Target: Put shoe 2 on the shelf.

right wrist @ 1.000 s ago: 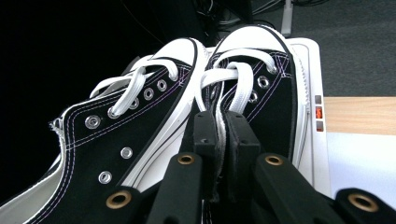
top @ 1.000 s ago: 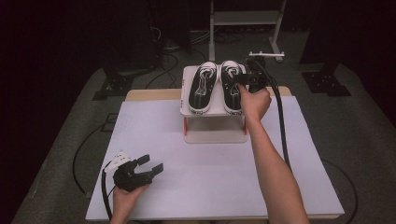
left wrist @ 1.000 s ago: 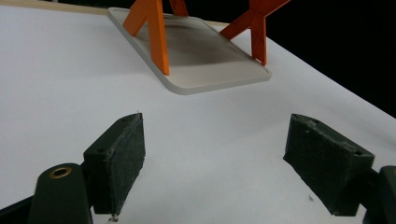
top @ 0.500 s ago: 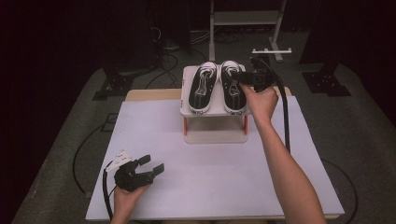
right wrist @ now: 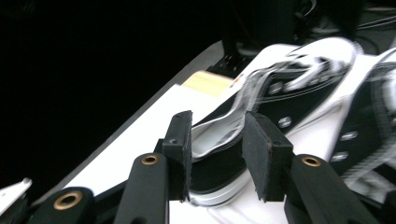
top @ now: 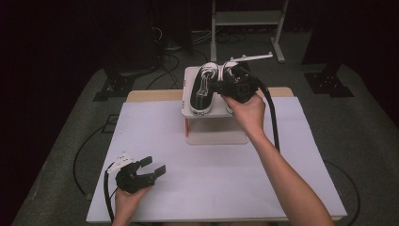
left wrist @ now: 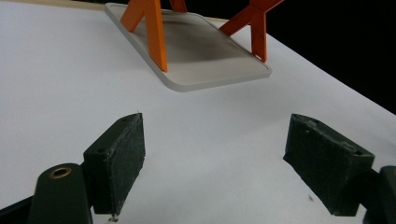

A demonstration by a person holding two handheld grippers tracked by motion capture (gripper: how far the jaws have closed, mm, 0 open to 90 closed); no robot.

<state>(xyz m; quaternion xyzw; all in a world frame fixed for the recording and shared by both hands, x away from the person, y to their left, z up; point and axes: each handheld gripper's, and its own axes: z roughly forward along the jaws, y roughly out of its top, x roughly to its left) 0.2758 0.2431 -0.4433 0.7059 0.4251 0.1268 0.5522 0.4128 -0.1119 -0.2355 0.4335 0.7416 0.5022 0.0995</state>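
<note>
Two black-and-white lace-up sneakers sit side by side on a small raised white shelf point(top: 190, 113) at the far middle of the table point(top: 141, 141). The right gripper point(top: 221, 88) is over them; its view shows the jaws straddling the heel collar of the left sneaker point(top: 203, 89), narrowly spread, pads near the fabric. Whether they have bitten yet cannot be told, the frame being motion-blurred. The right sneaker point(right wrist: 369, 121) lies just beyond, partly hidden under the hand in the high view.

Judged step: taking hold of the left sneaker at the heel. The next move calls for a firm pinch on the collar, then a lift clear of the neighbouring shoe.

Left gripper point(top: 149, 170) rests at the near left, jaws spread wide, holding nothing, above bare white tabletop.

Materials: sneaker uppers dark canvas-like cloth with metal eyelets, white laces, white rubbery sole rim. Shelf has a smooth pale base plate with rounded corners and orange legs point(left wrist: 156, 32), plastic by the look. Jaw pads matte black, slightly rough.
</note>
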